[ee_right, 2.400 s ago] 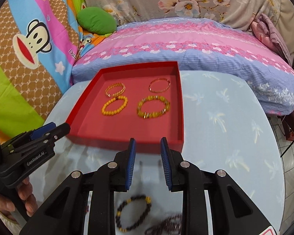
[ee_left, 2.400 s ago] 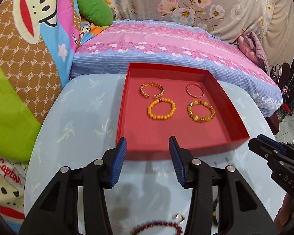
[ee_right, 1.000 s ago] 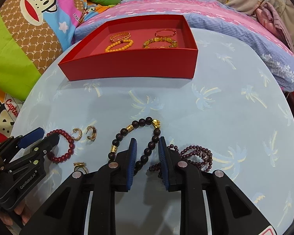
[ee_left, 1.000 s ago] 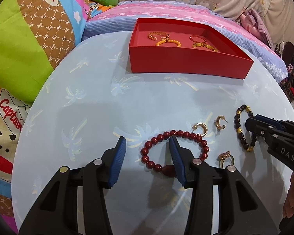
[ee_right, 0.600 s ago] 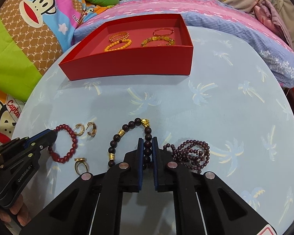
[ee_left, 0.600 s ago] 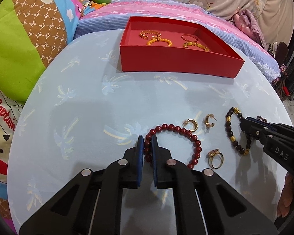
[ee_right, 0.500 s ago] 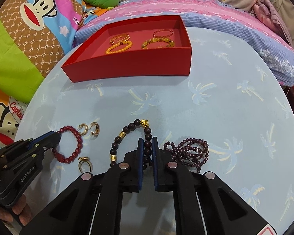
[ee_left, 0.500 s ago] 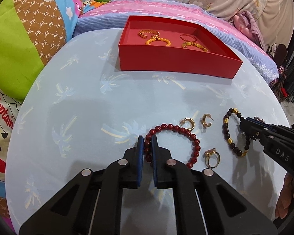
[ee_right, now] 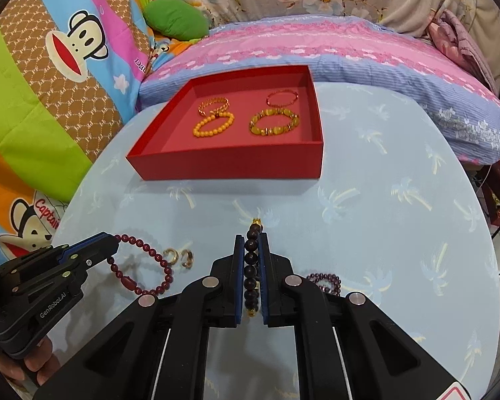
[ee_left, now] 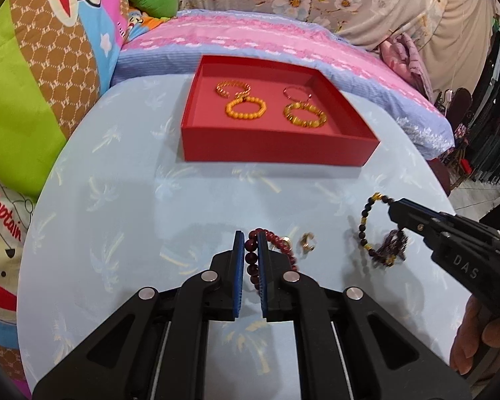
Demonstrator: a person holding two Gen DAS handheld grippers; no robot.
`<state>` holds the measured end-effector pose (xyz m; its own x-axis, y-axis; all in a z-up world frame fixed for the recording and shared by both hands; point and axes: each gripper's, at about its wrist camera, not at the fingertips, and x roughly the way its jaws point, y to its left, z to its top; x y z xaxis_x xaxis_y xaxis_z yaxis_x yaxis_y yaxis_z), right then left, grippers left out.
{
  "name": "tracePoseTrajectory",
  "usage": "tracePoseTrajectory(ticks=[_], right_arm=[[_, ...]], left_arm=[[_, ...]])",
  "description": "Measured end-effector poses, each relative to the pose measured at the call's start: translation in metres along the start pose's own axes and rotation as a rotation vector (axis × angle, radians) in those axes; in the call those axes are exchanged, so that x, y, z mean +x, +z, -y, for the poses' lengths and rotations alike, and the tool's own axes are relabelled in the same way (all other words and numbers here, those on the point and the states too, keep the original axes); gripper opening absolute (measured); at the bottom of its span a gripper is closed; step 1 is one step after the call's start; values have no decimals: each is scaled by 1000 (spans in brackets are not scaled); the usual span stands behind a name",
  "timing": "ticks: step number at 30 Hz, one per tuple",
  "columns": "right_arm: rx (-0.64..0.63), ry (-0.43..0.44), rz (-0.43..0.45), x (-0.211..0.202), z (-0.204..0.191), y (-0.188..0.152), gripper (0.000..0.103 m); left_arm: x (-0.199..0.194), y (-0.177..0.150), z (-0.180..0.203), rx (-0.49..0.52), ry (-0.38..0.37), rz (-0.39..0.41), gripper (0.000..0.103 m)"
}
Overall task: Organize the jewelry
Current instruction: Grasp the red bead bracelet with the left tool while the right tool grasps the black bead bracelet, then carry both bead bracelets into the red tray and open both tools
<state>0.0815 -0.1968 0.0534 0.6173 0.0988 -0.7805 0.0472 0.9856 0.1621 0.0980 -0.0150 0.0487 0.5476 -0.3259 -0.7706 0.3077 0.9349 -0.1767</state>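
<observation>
I have the left gripper (ee_left: 249,253) clamped on the red bead bracelet (ee_left: 272,244) and the right gripper (ee_right: 251,260) clamped on the dark bead bracelet (ee_right: 252,266), jaws nearly together on a few beads each. Both strands look light, limp and slippery, so I judge that pinching across the beads is best. Half a second ago they lay flat on the counter (ee_right: 383,220); now they hang from the jaws, short of the red tray (ee_right: 230,163).
</observation>
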Motion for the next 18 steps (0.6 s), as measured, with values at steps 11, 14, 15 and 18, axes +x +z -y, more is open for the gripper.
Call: tracePoseTrajectory(ticks=[11,14,15,18], right_arm=[[0,8,94,-14,8,54,8],[-3,5,121,-12,9,77,8],[-6,1,127,-11,10,84,8],[-11,-3,141,-1,8,105,8]], left_arm=[[-16,63,18,44,-46,98,8],[-17,86,24,61,-53,134,8],[-16,95,26,65,-57,146,8],[-11,116,29,65,-69,169,8]])
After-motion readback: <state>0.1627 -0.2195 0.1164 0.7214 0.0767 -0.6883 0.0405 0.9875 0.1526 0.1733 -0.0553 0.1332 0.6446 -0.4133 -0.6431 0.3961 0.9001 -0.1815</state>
